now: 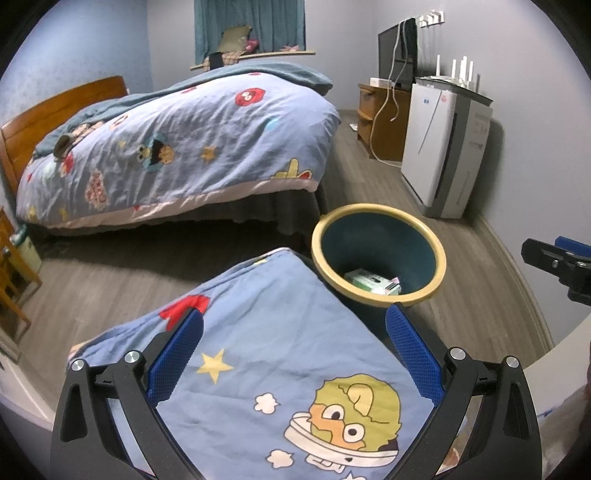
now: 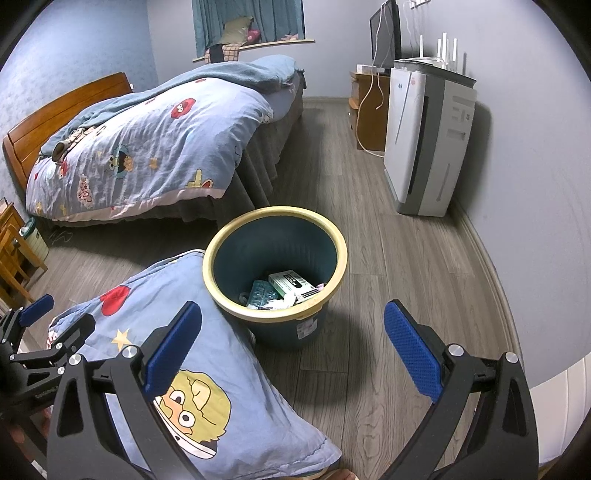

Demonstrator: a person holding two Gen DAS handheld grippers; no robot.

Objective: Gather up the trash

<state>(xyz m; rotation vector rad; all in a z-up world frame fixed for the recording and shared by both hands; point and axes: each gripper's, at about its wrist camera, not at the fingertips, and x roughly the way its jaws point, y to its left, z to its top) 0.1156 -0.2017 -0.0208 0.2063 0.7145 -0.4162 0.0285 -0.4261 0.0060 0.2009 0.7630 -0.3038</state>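
Overhead, the left gripper (image 1: pixel 293 360) is hovering, fingers spread and empty, above a blue cartoon-print pillow (image 1: pixel 280 369), beside a round dark-blue bin with a cream rim (image 1: pixel 436 254). Meanwhile the right gripper (image 2: pixel 293 354) is also gaping empty, while the green-white carton (image 2: pixel 293 281) and blister pack (image 2: pixel 263 293) are lying inside the bin.

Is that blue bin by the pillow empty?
No. The bin stands upright with a few boxes and wrappers at its bottom, mostly unfilled.

Home bedroom: bed (image 1: pixel 177 147), cartoon duvet (image 2: pixel 147 147), curtains (image 1: pixel 251 22).
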